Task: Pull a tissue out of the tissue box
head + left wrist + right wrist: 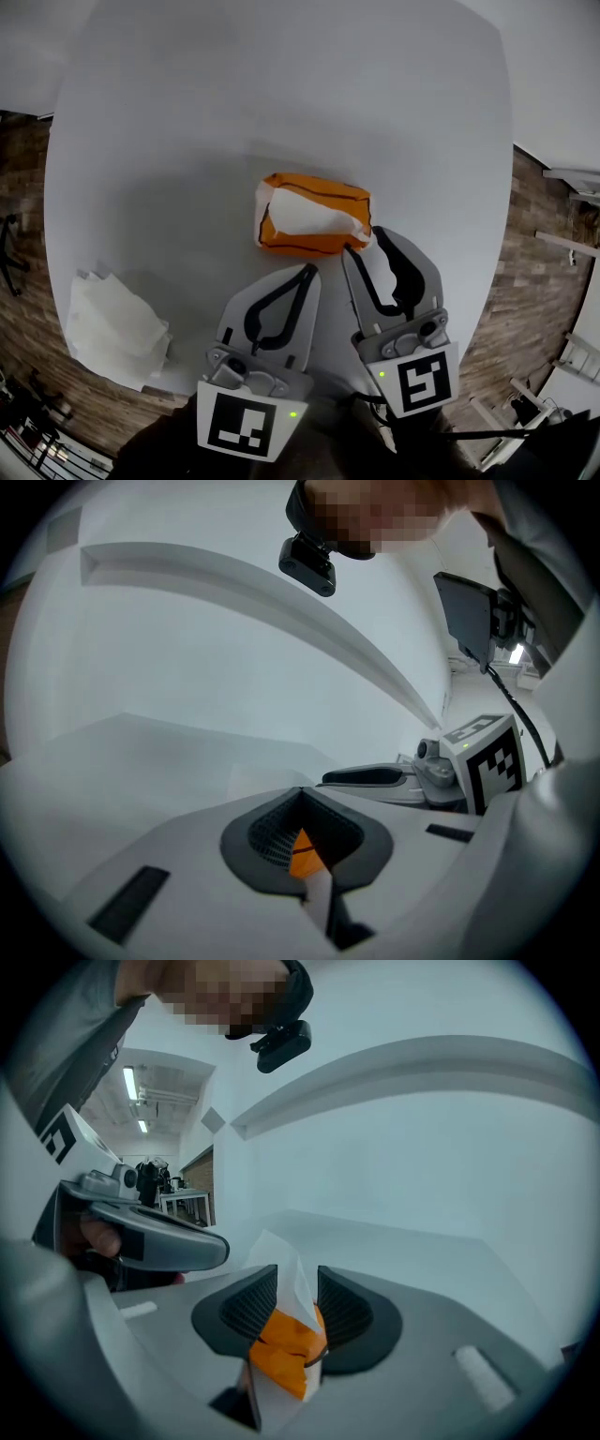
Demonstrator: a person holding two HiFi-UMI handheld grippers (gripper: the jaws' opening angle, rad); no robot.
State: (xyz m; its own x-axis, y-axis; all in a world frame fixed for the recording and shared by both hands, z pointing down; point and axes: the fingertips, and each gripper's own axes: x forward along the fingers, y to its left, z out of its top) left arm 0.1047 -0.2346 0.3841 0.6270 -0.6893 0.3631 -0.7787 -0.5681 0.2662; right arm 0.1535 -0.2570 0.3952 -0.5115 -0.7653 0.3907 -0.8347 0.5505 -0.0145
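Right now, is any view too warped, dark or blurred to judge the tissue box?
Head view: fisheye bends the table edge, light even, tissue box sharp. Left gripper view: dark corners, box only an orange sliver behind the shut left gripper. Right gripper view: dark corners, tissue between the open jaws slightly soft.

At lower centre the right tongs [298,1290] stand with jaws apart. A white tissue [279,1258] rises between them from the orange tissue box [286,1346] on the pale surface [431,1251].
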